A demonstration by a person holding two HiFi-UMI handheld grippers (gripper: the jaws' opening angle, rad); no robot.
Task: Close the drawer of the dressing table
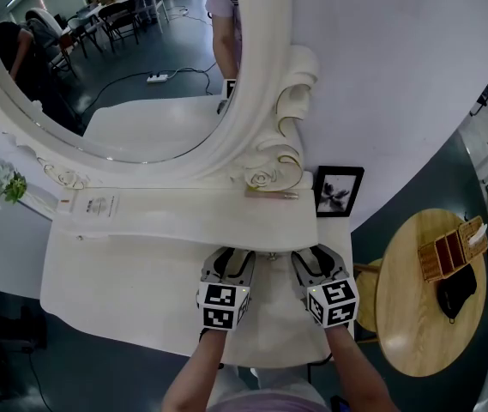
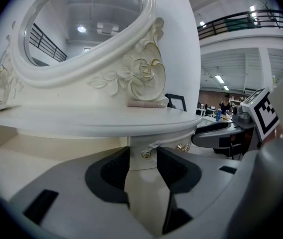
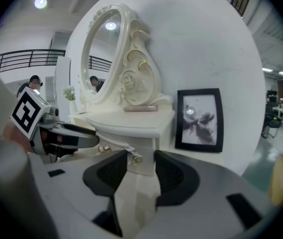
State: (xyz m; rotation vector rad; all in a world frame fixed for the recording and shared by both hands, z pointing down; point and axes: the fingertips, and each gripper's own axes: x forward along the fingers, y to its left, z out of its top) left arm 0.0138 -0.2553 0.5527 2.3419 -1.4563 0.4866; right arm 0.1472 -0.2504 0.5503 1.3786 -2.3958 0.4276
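The white dressing table (image 1: 115, 290) carries a raised shelf (image 1: 192, 215) under an oval mirror (image 1: 115, 58). The small drawer front (image 2: 140, 159) sits just below the shelf's front edge, and its pull has gold knobs (image 3: 137, 158). My left gripper (image 1: 235, 260) (image 2: 142, 158) is open, its jaws either side of the pull's left knob without pressing it. My right gripper (image 1: 312, 260) (image 3: 140, 158) is open too, facing the drawer's right corner and right knob. Both rest low over the tabletop, side by side. How far the drawer stands out is hidden under the shelf.
A black picture frame (image 1: 338, 191) (image 3: 199, 119) leans on the wall right of the shelf. A pink tube (image 1: 271, 194) lies on the shelf. A flower vase (image 1: 3, 183) stands far left. A round wooden side table (image 1: 398, 316) with a wooden box (image 1: 451, 249) stands to the right.
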